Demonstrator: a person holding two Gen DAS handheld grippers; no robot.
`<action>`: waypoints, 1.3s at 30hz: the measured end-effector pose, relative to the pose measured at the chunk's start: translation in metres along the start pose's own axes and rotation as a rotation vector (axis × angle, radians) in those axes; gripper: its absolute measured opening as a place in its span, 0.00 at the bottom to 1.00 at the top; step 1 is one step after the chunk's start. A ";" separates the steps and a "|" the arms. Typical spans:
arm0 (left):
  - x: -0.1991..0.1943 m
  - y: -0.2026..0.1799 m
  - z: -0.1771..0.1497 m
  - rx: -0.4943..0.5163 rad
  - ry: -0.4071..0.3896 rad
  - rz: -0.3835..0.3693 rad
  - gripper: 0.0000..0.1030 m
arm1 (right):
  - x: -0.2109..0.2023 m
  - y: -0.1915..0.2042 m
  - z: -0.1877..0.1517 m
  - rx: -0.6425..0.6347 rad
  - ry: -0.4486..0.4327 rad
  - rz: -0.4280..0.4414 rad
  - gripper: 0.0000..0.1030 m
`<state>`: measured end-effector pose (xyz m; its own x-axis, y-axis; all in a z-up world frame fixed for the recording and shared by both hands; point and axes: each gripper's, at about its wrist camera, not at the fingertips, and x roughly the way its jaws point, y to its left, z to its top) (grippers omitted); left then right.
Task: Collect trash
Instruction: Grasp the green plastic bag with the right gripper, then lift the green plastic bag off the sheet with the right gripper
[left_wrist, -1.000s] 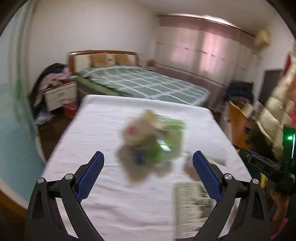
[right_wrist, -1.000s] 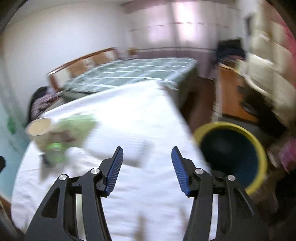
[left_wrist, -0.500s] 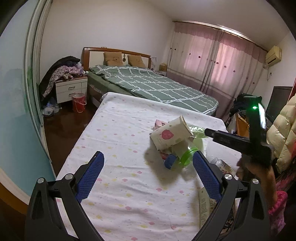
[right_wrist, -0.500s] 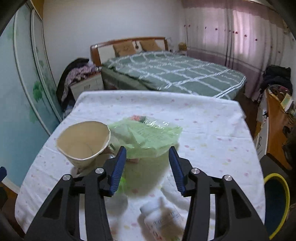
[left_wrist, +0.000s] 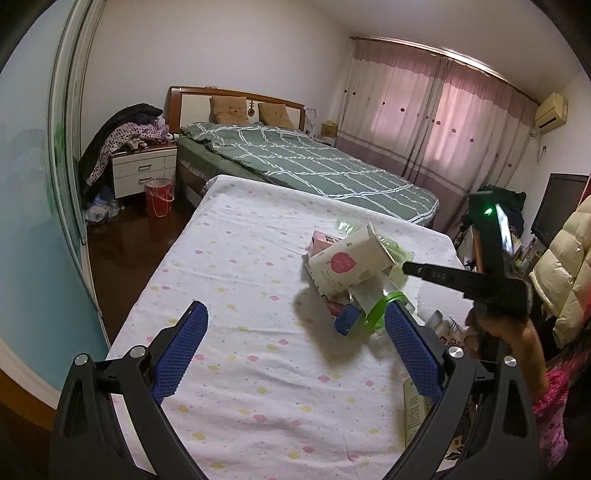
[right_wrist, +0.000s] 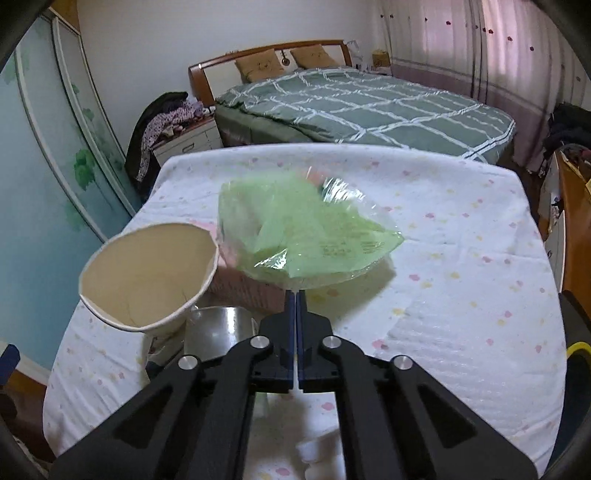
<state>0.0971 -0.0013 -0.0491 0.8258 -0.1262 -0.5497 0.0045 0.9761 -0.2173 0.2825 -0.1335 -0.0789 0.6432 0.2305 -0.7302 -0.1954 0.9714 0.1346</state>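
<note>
Pinching the near edge of a green plastic bag (right_wrist: 303, 236), the right gripper (right_wrist: 295, 295) is being held with its jaws pressed together on the thin film, and the bag is being kept lifted above the table (right_wrist: 461, 258), which is being covered by a white cloth dotted with pink and yellow. A paper cup (right_wrist: 147, 277) is being shown tipped on its side just to the left of the bag, its open mouth being turned toward the right camera, with a clear plastic cup (right_wrist: 218, 326) lying right below it. In the left view the same paper cup (left_wrist: 347, 264) is being seen resting on a small heap of trash, with a pink carton (left_wrist: 323, 240) behind it and a green-rimmed lid (left_wrist: 380, 310) in front. The left gripper (left_wrist: 295, 350) is being held low over the near part of the table, its jaws wide apart and nothing being gripped between them. A small white bottle (left_wrist: 447, 326) is lying beside the heap, near the hand holding the right gripper (left_wrist: 461, 277). A bed (left_wrist: 306, 166) is standing beyond the table.
</note>
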 end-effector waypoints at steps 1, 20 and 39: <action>0.000 0.000 0.000 0.000 0.000 0.000 0.92 | -0.004 0.000 0.002 -0.003 -0.011 -0.001 0.01; 0.024 0.011 -0.001 -0.027 0.039 0.009 0.92 | 0.033 0.009 0.035 -0.038 0.032 0.005 0.08; 0.019 -0.045 -0.011 0.072 0.054 -0.091 0.92 | -0.128 -0.053 -0.011 0.007 -0.232 -0.169 0.06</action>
<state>0.1063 -0.0498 -0.0583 0.7884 -0.2224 -0.5735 0.1204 0.9701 -0.2107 0.2022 -0.2148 0.0001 0.8188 0.0709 -0.5697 -0.0664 0.9974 0.0286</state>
